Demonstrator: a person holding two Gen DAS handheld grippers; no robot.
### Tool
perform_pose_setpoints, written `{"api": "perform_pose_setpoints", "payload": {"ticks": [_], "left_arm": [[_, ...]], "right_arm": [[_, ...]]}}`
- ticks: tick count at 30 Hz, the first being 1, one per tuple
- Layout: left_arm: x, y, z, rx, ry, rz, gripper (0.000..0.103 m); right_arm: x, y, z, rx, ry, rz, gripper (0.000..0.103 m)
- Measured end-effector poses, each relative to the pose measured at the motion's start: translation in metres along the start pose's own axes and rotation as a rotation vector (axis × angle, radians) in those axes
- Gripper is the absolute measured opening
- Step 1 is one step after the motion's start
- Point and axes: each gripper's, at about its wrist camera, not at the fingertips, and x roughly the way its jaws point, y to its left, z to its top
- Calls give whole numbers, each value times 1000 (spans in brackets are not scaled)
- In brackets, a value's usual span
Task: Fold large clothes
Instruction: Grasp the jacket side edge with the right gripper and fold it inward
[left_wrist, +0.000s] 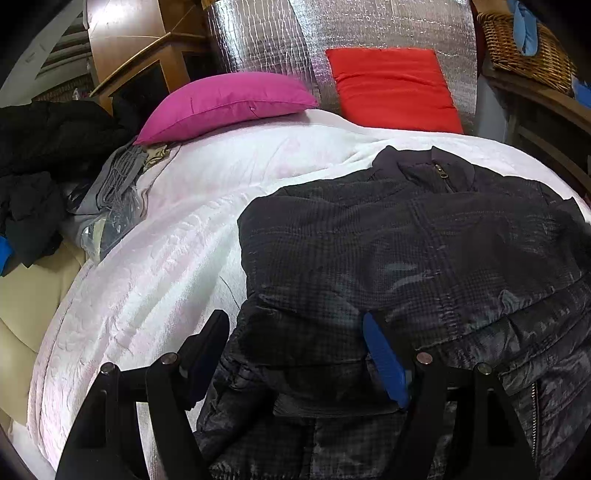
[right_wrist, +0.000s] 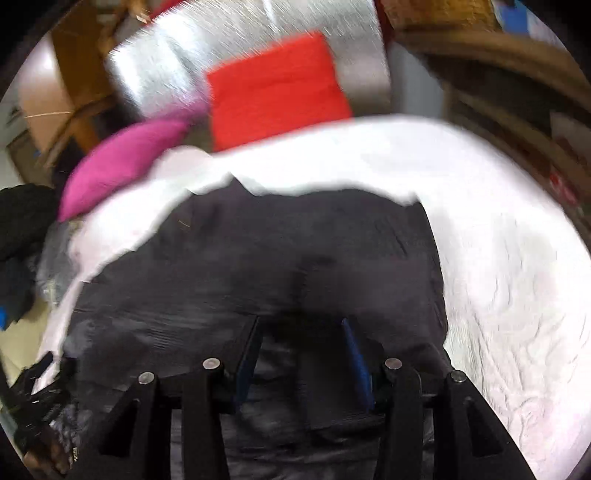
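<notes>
A dark jacket (left_wrist: 406, 258) lay partly folded on the white bedspread (left_wrist: 166, 258) at lower right; the left claw (left_wrist: 295, 332) gaped over its hem, the right claw (right_wrist: 301, 332), blurred, apparently held no cloth.

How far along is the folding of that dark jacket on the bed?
Done: the dark jacket is laid out on the white bedspread, collar toward the pink pillow, and its near part seems turned up over the body. In hand: the left gripper has its jaws wide astride the near fold; the right gripper is over the fabric, blurred. Left: the jacket is still broad, so further folds remain.
</notes>
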Motion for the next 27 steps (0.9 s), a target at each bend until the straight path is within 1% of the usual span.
{"api": "perform_pose_setpoints", "payload": {"ticks": [2, 4, 6, 8, 10, 12, 13, 17, 19, 20, 21, 22, 23, 24, 25, 26, 27], "left_arm": [[2, 0, 0, 0, 10, 0, 76], [2, 3, 2, -12, 16, -8, 76], [-1, 9, 6, -41, 11, -23, 76], [-5, 20, 12, -85, 3, -34, 76], [-6, 34, 15, -129, -2, -20, 80], [-1, 47, 16, -177, 10, 0, 83], [2, 52, 16, -198, 23, 3, 83], [22, 61, 11, -254, 107, -41, 83], [27, 57, 7, -249, 123, -46, 83], [28, 55, 7, -240, 121, -56, 80], [27, 51, 6, -225, 115, -74, 64], [27, 47, 7, -213, 115, -89, 54], [26, 44, 7, -204, 115, -98, 42], [25, 42, 7, -195, 107, -87, 42], [23, 41, 9, -192, 99, -80, 42], [21, 41, 10, -191, 91, -80, 41], [20, 41, 11, -191, 81, -85, 41]], "right_arm": [[4, -1, -1, -23, -8, 6, 49], [-4, 2, 1, -30, -12, 10, 49], [-13, 0, 2, -10, -21, 50, 49], [-26, -5, 2, -5, -34, 51, 49], [-39, -14, 3, 19, -58, 47, 55], [-49, -30, 4, 70, -81, 46, 70], [-53, -38, 4, 96, -90, 53, 72], [-51, -60, 5, 155, -77, 66, 72], [-37, -59, 3, 142, -29, 73, 72], [-30, -55, 2, 127, -5, 60, 70], [-23, -51, 0, 101, 12, 27, 56], [-20, -47, -1, 73, 14, -9, 49], [-19, -41, -1, 33, 12, -55, 35], [-21, -37, -1, 7, -2, -73, 30], [-26, -35, 2, 1, -27, -73, 27], [-31, -34, 3, -2, -49, -75, 22], [-37, -34, 5, -3, -72, -78, 19]]}}
